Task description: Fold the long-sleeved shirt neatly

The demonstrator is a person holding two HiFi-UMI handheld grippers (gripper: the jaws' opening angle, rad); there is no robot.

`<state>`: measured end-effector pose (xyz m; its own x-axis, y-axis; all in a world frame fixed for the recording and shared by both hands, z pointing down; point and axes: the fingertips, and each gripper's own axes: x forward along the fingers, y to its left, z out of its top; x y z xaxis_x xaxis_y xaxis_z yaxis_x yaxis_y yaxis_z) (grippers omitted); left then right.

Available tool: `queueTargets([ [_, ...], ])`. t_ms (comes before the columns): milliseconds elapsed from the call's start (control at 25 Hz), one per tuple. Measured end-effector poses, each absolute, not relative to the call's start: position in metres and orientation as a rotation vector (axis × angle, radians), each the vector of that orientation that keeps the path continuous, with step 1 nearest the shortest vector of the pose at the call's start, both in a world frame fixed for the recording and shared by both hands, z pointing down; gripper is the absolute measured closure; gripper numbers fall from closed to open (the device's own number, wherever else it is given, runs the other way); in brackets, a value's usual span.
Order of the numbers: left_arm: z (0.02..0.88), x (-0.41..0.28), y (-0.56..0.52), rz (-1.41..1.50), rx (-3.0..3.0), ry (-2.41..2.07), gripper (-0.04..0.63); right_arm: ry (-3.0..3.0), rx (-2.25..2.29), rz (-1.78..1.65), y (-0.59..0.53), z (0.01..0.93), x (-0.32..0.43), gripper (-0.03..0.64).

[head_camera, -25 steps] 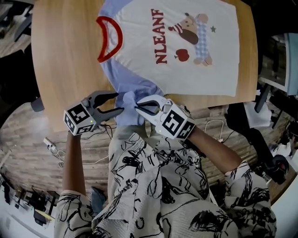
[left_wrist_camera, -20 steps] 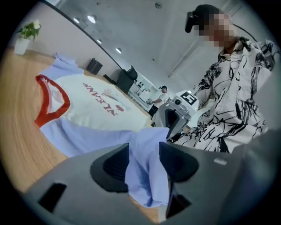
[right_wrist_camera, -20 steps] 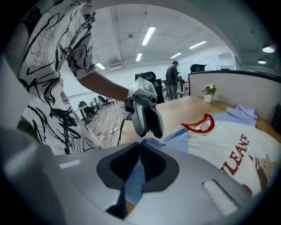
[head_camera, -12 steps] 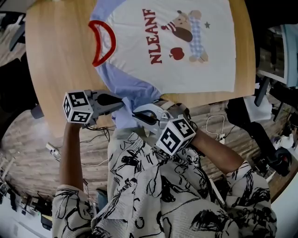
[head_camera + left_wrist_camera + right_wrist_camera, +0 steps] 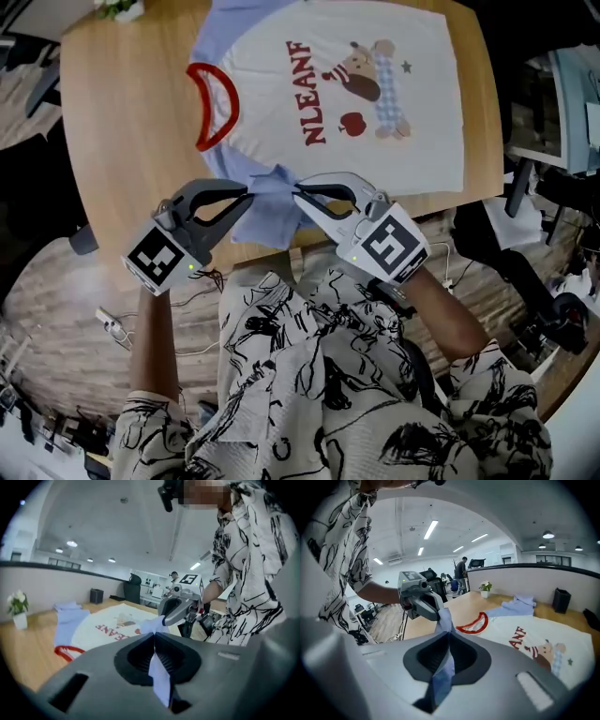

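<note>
Mostly the shirt [image 5: 375,103] lies flat — sleeve [image 5: 265,217] bunched.

The right gripper [image 5: 449,637] has its jaws closed on a blue sleeve [image 5: 443,681]. The sleeve runs forward to the left gripper [image 5: 437,616], which also clamps it. Beyond, the shirt [image 5: 534,634] lies flat on the table [image 5: 464,603], with its red collar [image 5: 472,623] nearest the left gripper.

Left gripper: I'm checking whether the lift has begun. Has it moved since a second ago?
Yes. The left gripper, shut on the blue sleeve, has moved from the near edge of the table toward the shirt's red collar.
</note>
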<state>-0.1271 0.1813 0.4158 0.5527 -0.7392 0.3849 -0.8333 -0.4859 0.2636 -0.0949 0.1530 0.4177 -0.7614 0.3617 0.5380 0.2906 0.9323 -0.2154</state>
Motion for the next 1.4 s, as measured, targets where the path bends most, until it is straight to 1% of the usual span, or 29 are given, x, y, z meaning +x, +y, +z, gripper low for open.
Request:
queueTargets([
  [200, 0.377, -0.145, 0.14, 0.392, 2.459, -1.418, 0.584, -2.541, -0.4, 0.063, 0.114, 0.38, -0.117, 0.591],
  [400, 0.355, -0.181, 0.094, 0.394, 2.357, -1.619, 0.584, -2.586, -0.413, 0.05, 0.07, 0.355, -0.148, 0.591],
  [800, 0.339, -0.27, 0.022, 0.51, 2.184, -1.902, 0.583, -2.619, -0.545, -0.146, -0.014, 0.33, -0.25, 0.591],
  [920, 0.352, -0.292, 0.007, 0.535, 2.154, -1.91, 0.583, -2.609, -0.536, -0.165, -0.03, 0.338, -0.275, 0.591],
  [1080, 0.376, -0.312, -0.013, 0.544, 2.135, -1.901, 0.583, -2.579, -0.494, -0.195, -0.046, 0.361, -0.29, 0.591],
  [1240, 0.413, -0.322, -0.029, 0.565, 2.088, -1.858, 0.583, -2.544, -0.451, -0.116, -0.063, 0.397, -0.297, 0.59],
  [1400, 0.452, -0.341, -0.044, 0.623, 2.011, -1.865, 0.583, -2.511, -0.385, -0.124, -0.079, 0.438, -0.315, 0.589],
])
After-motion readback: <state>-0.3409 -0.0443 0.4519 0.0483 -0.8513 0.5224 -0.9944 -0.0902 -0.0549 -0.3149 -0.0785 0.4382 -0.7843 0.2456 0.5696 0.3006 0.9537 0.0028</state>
